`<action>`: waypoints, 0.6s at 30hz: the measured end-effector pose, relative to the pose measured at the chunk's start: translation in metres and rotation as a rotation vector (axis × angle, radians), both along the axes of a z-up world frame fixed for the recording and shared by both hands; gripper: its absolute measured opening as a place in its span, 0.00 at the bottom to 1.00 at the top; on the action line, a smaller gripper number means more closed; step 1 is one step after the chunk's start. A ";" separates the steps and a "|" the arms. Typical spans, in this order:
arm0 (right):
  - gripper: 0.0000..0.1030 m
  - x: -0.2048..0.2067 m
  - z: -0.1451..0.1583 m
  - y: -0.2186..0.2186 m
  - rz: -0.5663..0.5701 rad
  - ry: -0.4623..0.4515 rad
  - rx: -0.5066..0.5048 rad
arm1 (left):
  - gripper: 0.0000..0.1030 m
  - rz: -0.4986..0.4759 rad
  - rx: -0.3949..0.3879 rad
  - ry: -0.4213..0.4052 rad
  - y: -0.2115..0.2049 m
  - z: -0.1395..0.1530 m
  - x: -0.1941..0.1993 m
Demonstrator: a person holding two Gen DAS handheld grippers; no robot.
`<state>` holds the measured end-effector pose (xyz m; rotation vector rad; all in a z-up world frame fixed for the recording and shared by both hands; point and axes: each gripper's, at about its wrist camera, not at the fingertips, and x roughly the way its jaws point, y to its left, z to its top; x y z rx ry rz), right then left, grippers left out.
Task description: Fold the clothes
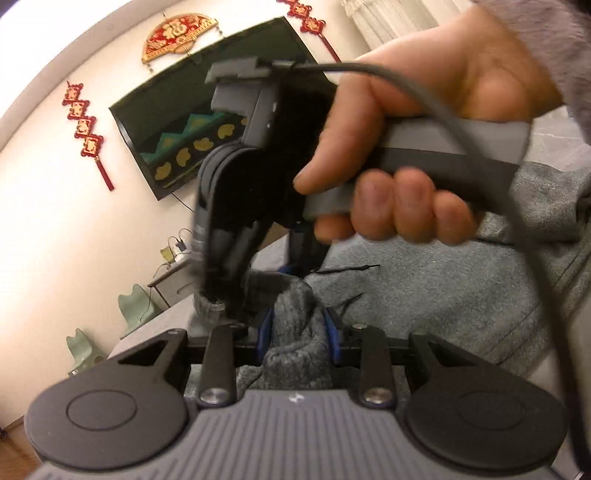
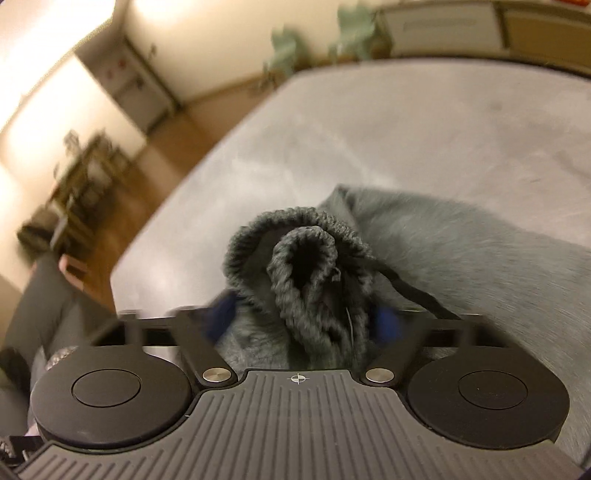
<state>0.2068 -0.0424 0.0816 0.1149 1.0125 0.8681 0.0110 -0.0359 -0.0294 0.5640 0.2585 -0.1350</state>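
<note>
We list, taking the wall-mounted television (image 1: 207, 107) as landmark: a cream wall (image 1: 74, 229) behind it; a red-and-gold fan ornament (image 1: 177, 37) above it; a red knotted hanging (image 1: 86, 129) to its left, another (image 1: 312, 24) to its upper right; a pale curtain (image 1: 388, 22) further right; a low cabinet (image 1: 173, 278) with cables beneath it; two pale green chairs (image 1: 135, 308) below and left. From the right wrist view we record wooden flooring (image 2: 147, 177), a large grey surface (image 2: 369, 140), blurred dark furniture (image 2: 74, 173), and warm light on the walls.
</note>
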 end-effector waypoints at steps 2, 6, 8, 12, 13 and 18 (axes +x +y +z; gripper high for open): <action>0.22 0.003 0.009 -0.001 0.005 -0.036 0.000 | 0.30 -0.037 -0.017 -0.010 0.000 0.005 -0.003; 0.21 -0.019 0.038 -0.040 -0.035 -0.161 0.065 | 0.35 -0.162 -0.075 0.020 -0.006 0.017 -0.010; 0.21 -0.028 0.034 -0.062 -0.078 -0.202 0.004 | 0.37 -0.224 -0.104 0.035 -0.009 0.023 -0.013; 0.25 -0.020 -0.017 -0.077 -0.133 -0.160 -0.178 | 0.37 -0.319 -0.188 0.074 0.000 0.039 -0.013; 0.35 -0.021 -0.023 -0.079 -0.146 -0.168 -0.189 | 0.37 -0.333 -0.216 0.084 0.005 0.044 -0.011; 0.57 -0.034 -0.014 -0.095 -0.248 -0.254 -0.165 | 0.41 -0.156 -0.440 0.096 0.073 0.069 0.022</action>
